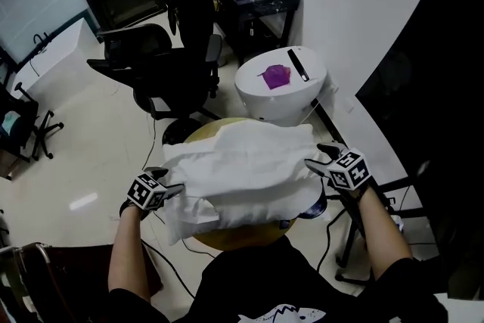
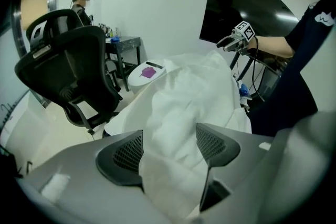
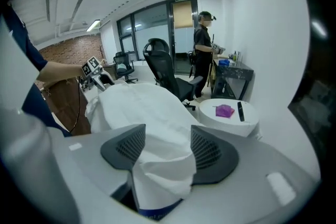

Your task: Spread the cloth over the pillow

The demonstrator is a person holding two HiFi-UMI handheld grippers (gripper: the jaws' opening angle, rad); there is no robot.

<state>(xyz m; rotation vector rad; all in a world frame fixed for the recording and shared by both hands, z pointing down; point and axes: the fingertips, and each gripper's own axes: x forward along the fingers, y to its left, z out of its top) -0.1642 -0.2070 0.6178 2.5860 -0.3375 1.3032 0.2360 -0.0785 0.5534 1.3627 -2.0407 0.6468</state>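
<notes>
Cloth (image 1: 240, 161) drapes the pillow (image 1: 198, 212) mid-frame, left gripper (image 1: 169, 184) and right gripper (image 1: 321, 157) both spread, edges loose between their jaws, so it looks nearly done.

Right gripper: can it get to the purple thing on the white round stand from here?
Probably yes, with a forward stretch. The right gripper is open at the right edge of the cloth, which lies between its jaws, and the purple thing sits on the white stand just beyond, nothing standing between them.

Cloth (image 2: 189, 92) is seen loose between left gripper's (image 2: 169, 136) spread jaws; right gripper (image 2: 227, 43) is seen at its far edge.
</notes>
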